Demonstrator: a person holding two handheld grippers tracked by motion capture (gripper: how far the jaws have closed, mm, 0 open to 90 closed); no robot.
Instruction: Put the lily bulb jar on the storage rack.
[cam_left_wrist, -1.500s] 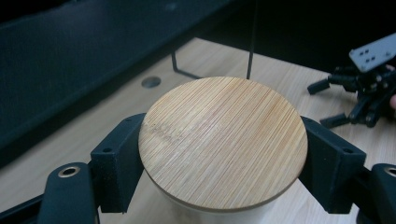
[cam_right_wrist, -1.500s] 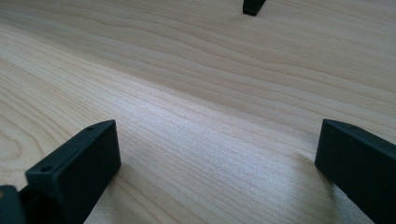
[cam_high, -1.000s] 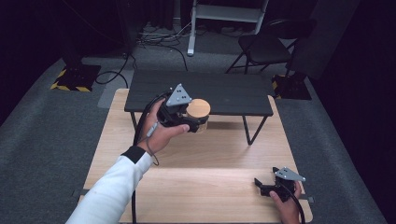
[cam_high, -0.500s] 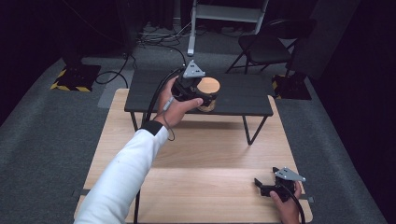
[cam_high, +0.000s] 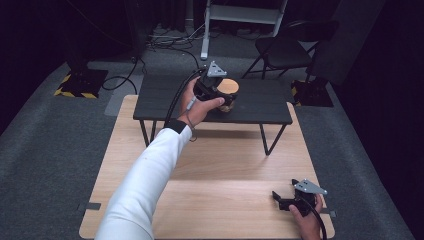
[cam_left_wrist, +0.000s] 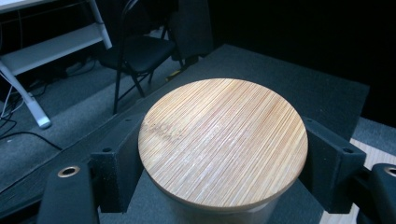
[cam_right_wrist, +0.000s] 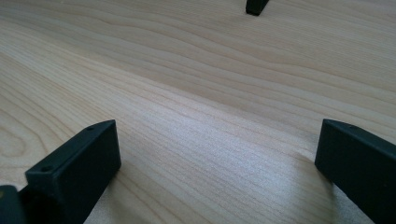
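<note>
Reaching forward, left arm (cam_high: 150, 170) outstretched.

A folding chair (cam_high: 282, 50) is standing on grey carpet (cam_high: 60, 130) beyond the bench (cam_high: 215, 170), cables (cam_high: 165, 42) lying near a white stand (cam_high: 207, 30).

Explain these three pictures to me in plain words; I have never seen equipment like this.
No robot here: a person holds a two-jaw gripper in each hand. The high view looks down from above the person. The left gripper, reached out over a small black table standing on the wooden table, is shut on a jar with a bamboo lid. The left gripper view rides on that gripper and shows the lid between its jaws. The right gripper rests open near the wooden table's front edge; its own view shows bare wood between parted jaws.
</note>
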